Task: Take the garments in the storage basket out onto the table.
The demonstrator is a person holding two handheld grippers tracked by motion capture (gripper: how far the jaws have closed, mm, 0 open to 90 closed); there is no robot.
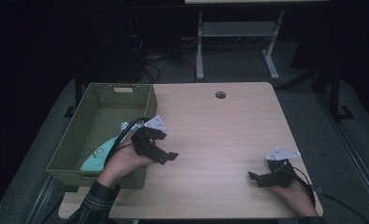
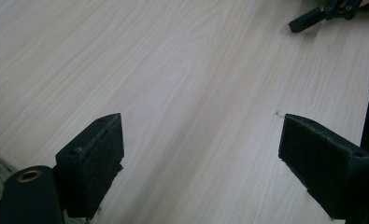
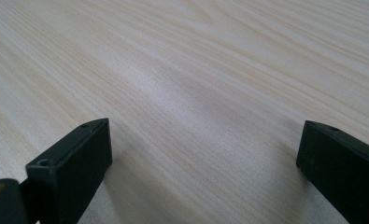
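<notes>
Left gripper (image 1: pixel 166 156) and right gripper (image 1: pixel 253 177) gape empty over the table (image 1: pixel 219 130).

The left gripper (image 2: pixel 201 154) looks along its two black jaws, which stand wide apart with nothing between them. One padded jaw rises at 7 o'clock, the other at 4 o'clock, and both hang over a pale wooden table (image 2: pixel 173 74) whose grain runs slantwise. A brass-ringed hole sits in the black body at 8 o'clock. Far off at 1 o'clock lies the right gripper (image 2: pixel 313 16), its dark jaw tip just above the table.
</notes>
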